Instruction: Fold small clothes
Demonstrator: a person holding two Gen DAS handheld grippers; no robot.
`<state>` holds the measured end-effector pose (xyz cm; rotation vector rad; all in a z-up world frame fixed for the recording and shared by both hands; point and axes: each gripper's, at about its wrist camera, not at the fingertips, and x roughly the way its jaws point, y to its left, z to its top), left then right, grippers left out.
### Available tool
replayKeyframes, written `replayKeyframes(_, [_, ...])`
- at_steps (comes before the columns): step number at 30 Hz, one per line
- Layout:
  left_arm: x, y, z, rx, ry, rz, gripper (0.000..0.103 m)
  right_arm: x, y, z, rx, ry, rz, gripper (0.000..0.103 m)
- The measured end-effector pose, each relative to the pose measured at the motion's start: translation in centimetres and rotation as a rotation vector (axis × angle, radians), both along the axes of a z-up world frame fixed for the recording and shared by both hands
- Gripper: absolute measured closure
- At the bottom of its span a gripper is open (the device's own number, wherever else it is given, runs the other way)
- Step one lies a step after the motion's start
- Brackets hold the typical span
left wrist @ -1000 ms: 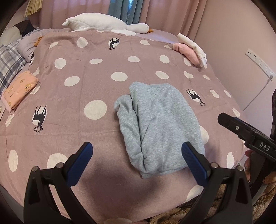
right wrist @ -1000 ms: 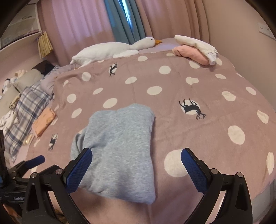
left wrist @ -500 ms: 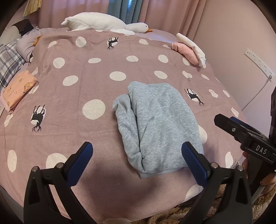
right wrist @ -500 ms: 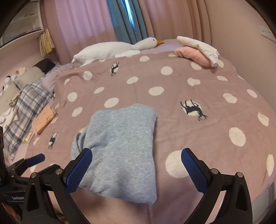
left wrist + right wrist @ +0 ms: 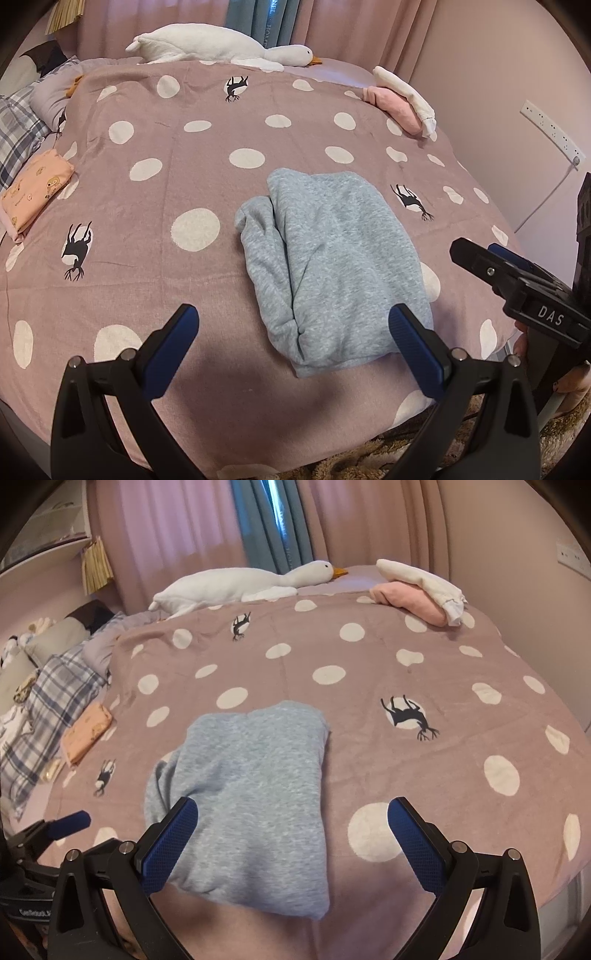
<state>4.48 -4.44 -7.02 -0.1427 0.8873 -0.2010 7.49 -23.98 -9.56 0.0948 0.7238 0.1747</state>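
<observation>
A folded grey garment (image 5: 332, 266) lies on the pink polka-dot bedspread (image 5: 192, 155) near the bed's front edge; it also shows in the right wrist view (image 5: 251, 797). My left gripper (image 5: 291, 336) is open and empty, held above the bed in front of the garment's near left corner. My right gripper (image 5: 291, 830) is open and empty, hovering over the garment's near right edge. It also shows in the left wrist view (image 5: 517, 280) at the right. The left gripper also shows at the right wrist view's lower left (image 5: 55, 827).
A white goose plush (image 5: 221, 48) lies at the bed's far edge. Folded pink and white clothes (image 5: 402, 99) sit at the far right corner. A folded orange garment (image 5: 33, 192) and plaid bedding (image 5: 48, 716) lie at the left. A wall with a socket strip (image 5: 550, 125) is right.
Both grippers have drawn back and risen slightly from the garment. The grey garment has not moved and both grippers stay open.
</observation>
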Motion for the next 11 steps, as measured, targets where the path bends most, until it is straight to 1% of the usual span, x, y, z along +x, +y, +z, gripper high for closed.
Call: replayKeyframes(11, [-0.05,0.08,0.06,0.003,0.001,-0.009,0.0,-0.49,0.3,0.31,-0.008,-0.011,0.01,0.001])
